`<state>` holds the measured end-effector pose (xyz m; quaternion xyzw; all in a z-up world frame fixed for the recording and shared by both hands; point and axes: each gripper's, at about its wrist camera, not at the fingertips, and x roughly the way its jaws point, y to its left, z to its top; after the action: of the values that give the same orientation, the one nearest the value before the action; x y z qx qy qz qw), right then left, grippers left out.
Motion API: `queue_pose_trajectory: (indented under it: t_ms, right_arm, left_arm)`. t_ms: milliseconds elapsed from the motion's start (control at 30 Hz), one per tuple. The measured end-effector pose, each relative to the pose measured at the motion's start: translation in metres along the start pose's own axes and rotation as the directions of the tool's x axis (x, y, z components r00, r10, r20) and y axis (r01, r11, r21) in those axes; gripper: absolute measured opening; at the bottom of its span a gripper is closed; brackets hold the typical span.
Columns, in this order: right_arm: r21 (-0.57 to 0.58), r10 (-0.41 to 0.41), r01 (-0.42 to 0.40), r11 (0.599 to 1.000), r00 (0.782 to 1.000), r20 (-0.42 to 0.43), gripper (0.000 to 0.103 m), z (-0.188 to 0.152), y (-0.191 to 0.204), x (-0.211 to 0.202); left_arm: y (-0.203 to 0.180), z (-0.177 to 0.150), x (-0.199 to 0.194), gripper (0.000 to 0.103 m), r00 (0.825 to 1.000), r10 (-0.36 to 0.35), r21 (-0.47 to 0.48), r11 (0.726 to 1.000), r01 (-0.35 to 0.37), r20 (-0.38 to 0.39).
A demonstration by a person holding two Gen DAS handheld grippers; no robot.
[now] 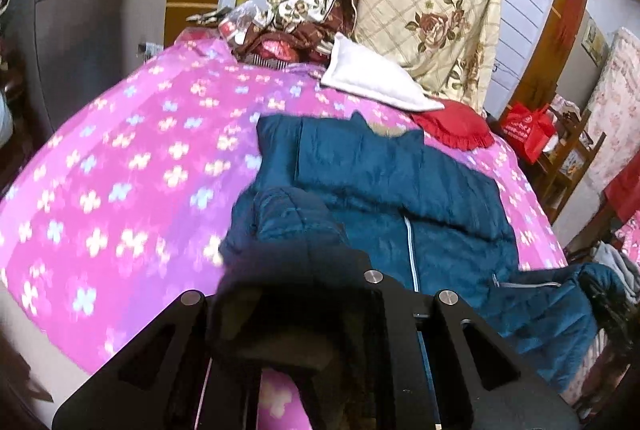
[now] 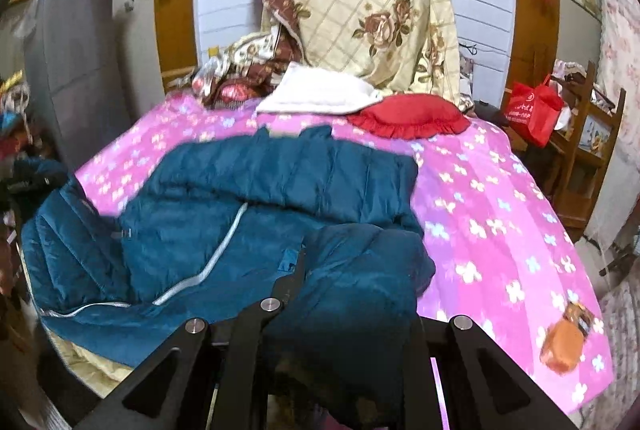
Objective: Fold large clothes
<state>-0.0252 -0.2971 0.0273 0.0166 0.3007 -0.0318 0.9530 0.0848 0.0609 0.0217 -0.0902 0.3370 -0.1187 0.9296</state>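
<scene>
on the pink floral bedspread point(image 1: 120, 158) lies the teal puffer jacket point(image 1: 400, 182). left gripper point(image 1: 296, 310) and right gripper point(image 2: 340, 310) each pinch its hem, jaws clamped. carry both corners evenly toward the collar, keep it taut.

A big teal quilted puffer jacket point(image 2: 248, 214) lies front-up on the pink flowered bedspread point(image 2: 500, 214), collar toward the pillows at the far end. Its pale zip runs down the middle, closed as far as I can see. The upper body lies fairly flat, with a soft ridge across the chest. Both lower corners are lifted off the bed and bunched, doubling back over the jacket's body. One sleeve trails off the side of the bed, puffy and creased.
</scene>
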Motion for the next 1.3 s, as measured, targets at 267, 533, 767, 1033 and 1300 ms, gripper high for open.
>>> queue_pose_trajectory:
  t_ms: [267, 533, 767, 1033, 1300]
  right_arm:
    - [0.182, 0.072, -0.075, 0.980, 0.997, 0.022, 0.014, 0.076, -0.054, 0.064]
    - [0.265, 0.111, -0.105, 0.958, 0.994, -0.008, 0.014, 0.142, -0.083, 0.176]
    - [0.332, 0.096, -0.066, 0.941, 0.993, -0.074, 0.014, 0.150, -0.104, 0.268]
    - [0.381, 0.053, -0.010, 0.924, 0.993, -0.102, 0.014, 0.163, -0.125, 0.328]
    - [0.437, 0.083, 0.005, 0.900, 0.980, -0.183, 0.028, 0.162, -0.142, 0.374]
  left_arm:
    - [-0.025, 0.085, 0.064, 0.010, 0.998, 0.051, -0.003, 0.999, -0.051, 0.024]
    - [0.023, 0.144, 0.197, 0.010, 0.992, -0.009, -0.281, 0.959, -0.026, -0.125]
    - [0.032, 0.142, 0.274, 0.010, 0.976, 0.070, -0.262, 0.957, -0.124, -0.207]
    - [-0.008, 0.188, 0.321, 0.011, 0.958, 0.217, -0.119, 0.963, -0.241, -0.187]
    - [-0.005, 0.191, 0.371, 0.018, 0.934, 0.245, -0.119, 0.952, -0.283, -0.261]
